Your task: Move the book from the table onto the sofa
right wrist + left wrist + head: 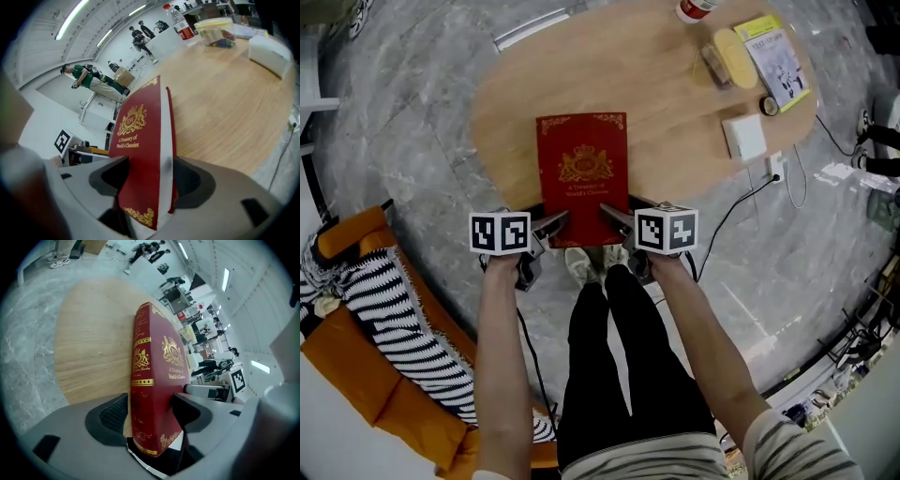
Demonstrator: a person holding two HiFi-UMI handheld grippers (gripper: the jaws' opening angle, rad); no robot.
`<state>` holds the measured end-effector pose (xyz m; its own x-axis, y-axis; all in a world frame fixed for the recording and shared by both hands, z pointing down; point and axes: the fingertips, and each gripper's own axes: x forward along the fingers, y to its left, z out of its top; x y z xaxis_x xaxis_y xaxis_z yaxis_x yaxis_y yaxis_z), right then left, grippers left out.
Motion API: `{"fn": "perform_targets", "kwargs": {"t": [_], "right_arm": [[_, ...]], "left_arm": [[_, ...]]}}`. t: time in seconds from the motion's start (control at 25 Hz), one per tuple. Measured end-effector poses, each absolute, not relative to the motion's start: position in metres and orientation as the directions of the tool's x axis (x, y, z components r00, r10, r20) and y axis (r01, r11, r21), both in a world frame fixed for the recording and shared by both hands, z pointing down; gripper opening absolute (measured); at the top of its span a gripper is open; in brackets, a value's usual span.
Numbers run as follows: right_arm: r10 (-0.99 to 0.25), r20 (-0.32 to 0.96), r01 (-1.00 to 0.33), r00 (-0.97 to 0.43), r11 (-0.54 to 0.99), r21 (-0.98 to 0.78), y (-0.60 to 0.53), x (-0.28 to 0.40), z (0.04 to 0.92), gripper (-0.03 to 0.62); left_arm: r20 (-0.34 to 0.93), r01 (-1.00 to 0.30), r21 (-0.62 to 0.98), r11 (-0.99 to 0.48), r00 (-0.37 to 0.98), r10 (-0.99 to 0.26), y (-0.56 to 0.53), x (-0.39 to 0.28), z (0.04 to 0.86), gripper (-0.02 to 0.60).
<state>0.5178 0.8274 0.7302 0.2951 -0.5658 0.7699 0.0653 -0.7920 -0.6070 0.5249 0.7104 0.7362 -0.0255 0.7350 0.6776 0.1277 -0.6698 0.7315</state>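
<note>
A thick red book (581,173) with gold print lies flat on the oval wooden table (675,103), its near edge over the table's rim. My left gripper (553,223) straddles the book's near left corner. In the left gripper view the book (157,380) stands between the jaws of that gripper (150,413); one pad meets the cover and a slit of table shows beside the other, so it is open. My right gripper (614,216) is at the near right corner. In its own view the right gripper (150,176) has both pads close against the book (140,154); I cannot tell whether they press.
The orange sofa (356,375) with a striped blanket (394,319) lies at the lower left. At the table's far right are a bottle (694,9), a yellow container (731,56), a booklet (778,61) and a white box (743,138). A cable (741,202) crosses the floor.
</note>
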Motion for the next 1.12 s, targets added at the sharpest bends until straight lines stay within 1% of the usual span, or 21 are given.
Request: {"fn": "perform_targets", "kwargs": {"t": [0.24,0.48,0.8,1.12], "right_arm": [[-0.572,0.773,0.057,0.275,-0.792,-0.607,0.826,0.518,0.730,0.291],[-0.548,0.792,0.040,0.270,-0.816,-0.577,0.831,0.518,0.727,0.279],[-0.553,0.785,0.023,0.279,-0.814,-0.581,0.833,0.520,0.715,0.273],[-0.563,0.781,-0.028,0.272,-0.816,-0.578,0.832,0.516,0.696,0.273]], "left_arm": [[0.680,0.143,0.731,-0.667,-0.070,0.730,0.712,0.524,0.736,0.285],[0.680,0.129,0.731,-0.670,-0.064,0.730,0.715,0.522,0.735,0.278],[0.681,0.105,0.730,-0.676,-0.026,0.731,0.719,0.520,0.726,0.272],[0.689,0.096,0.719,-0.688,0.027,0.724,0.718,0.511,0.705,0.272]]}}
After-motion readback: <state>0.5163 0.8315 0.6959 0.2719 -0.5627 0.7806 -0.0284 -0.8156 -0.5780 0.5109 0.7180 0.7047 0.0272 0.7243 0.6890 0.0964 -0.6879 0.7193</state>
